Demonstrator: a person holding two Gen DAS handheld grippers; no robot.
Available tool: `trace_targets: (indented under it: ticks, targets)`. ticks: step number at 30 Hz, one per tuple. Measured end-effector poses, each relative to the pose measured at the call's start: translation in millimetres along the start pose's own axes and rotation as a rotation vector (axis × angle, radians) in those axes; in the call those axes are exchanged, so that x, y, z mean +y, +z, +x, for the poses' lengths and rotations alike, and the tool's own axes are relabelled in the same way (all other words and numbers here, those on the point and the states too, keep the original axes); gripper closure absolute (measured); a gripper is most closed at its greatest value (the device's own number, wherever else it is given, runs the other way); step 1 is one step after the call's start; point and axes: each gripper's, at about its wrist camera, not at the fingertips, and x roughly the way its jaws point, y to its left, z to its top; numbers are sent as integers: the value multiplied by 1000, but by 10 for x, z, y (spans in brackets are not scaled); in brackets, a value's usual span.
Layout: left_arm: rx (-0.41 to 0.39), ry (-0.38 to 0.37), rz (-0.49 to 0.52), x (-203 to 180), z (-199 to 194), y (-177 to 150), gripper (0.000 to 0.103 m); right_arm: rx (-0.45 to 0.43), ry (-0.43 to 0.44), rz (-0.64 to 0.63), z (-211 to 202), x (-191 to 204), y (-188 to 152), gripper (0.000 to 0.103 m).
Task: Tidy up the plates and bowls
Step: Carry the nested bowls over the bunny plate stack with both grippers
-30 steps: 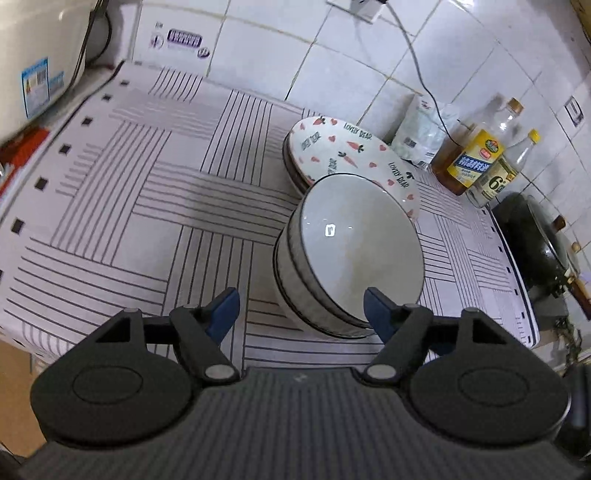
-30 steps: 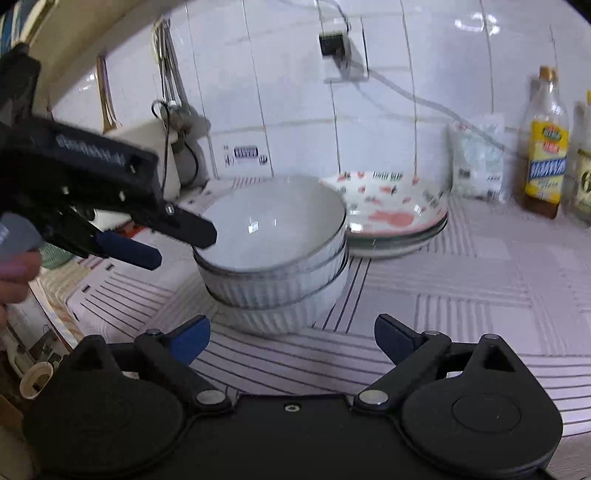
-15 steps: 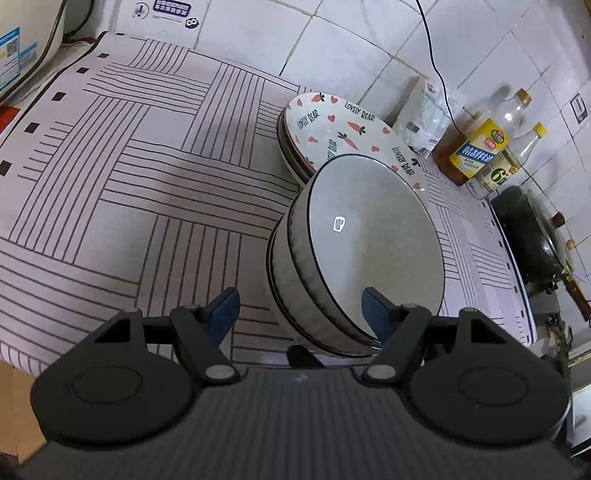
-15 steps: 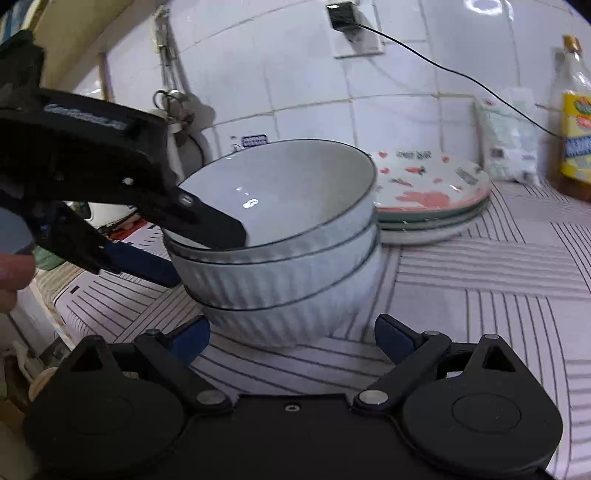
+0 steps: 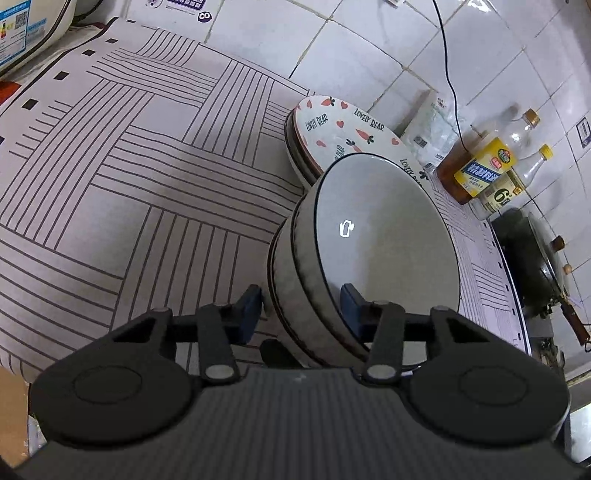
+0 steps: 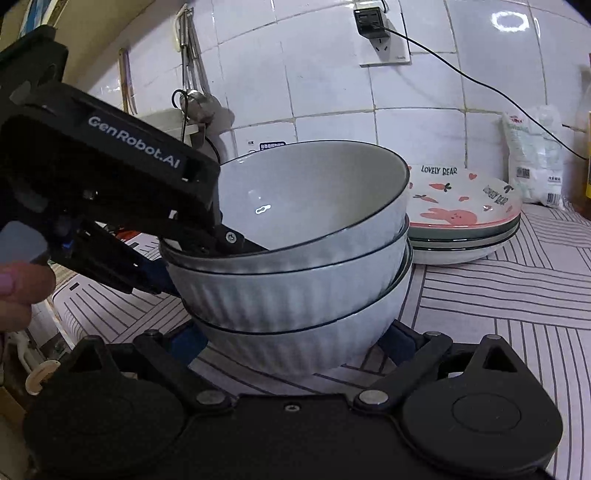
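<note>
A stack of three white ribbed bowls [image 5: 384,236] [image 6: 306,266] stands on the striped mat. My left gripper [image 5: 301,308] straddles the near rim of the stack, one finger inside the top bowl and one outside; in the right wrist view the left gripper [image 6: 207,243] looks closed on that rim. My right gripper [image 6: 291,343] is open, its fingers on either side of the bottom bowl's base. Behind the bowls lies a stack of plates [image 5: 332,136] [image 6: 469,221], the top one printed with carrots, hearts and "LOVELY BEAR".
Two oil bottles [image 5: 484,162] and a white bag [image 5: 432,125] [image 6: 535,166] stand by the tiled wall. A dark wok [image 5: 532,251] sits to the right. A white appliance [image 5: 26,29] is at the far left. A power cord [image 6: 480,85] hangs from the wall socket.
Both grippers have moved in on the bowl stack. The left fingers narrowed from wide open onto the top bowl's rim. The right fingers now flank the bottom bowl.
</note>
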Motion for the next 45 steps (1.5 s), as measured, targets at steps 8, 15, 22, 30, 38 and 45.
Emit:
trace_targets:
  ticks: [8,15,22,30,38,45]
  targets:
    - [50,2,29,-23,-70,-37,57,42,-26,-40,-105,129,31,6]
    - [28,5,76,-158,-242,24,57,6,-26,-33,-206,164,99,6]
    - [-31,17,161,-408,-463,175,57,-66,-41,-67,-330,196,356,6]
    - [-56,9,188,-619,-492,391,57,-95,-60,-88,-369,88,605,6]
    - [-69,10,184,-728,-341,615,56,-90,-60,-140,-279,-84,883,6]
    - [-87,47,241,-856,-59,814,57,-53,-77,-205,-18,-245,1042,6]
